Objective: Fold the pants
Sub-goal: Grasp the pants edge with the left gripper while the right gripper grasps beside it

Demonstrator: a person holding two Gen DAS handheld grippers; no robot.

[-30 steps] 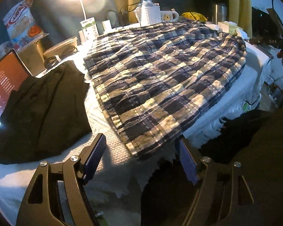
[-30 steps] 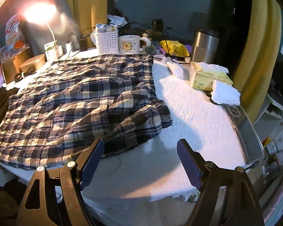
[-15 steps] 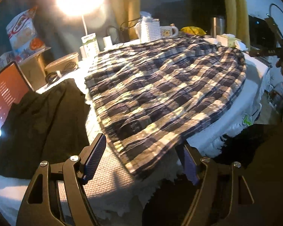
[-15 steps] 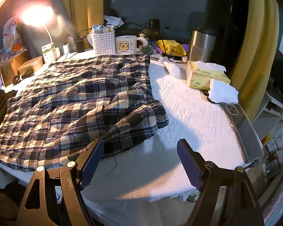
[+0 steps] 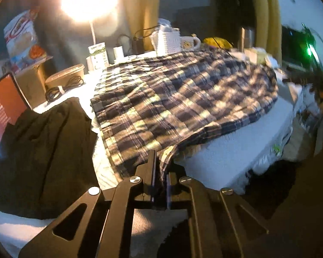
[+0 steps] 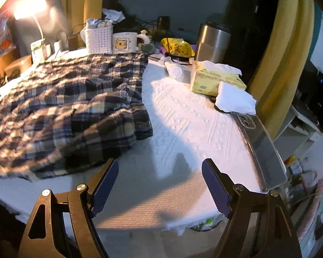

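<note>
At the far left, a black cloth [image 5: 43, 150] lies just beside the plaid pants [image 5: 183, 99], which spread across the white-covered table [image 6: 183, 118]. Our left gripper [image 5: 160, 172] has its jaws pinched narrow on the pants' near edge, lifting a corner off the cloth. We judge the first fold is starting: next we should carry that edge over toward the far side, keeping it taut. Our right gripper [image 6: 160, 185] hovers with jaws wide and nothing between them, near the bunched right end of the pants. Further right the table is bare up to the tissue box [image 6: 213, 81] and phone [image 6: 262, 146] at the right edge; the near edge drops away.
</note>
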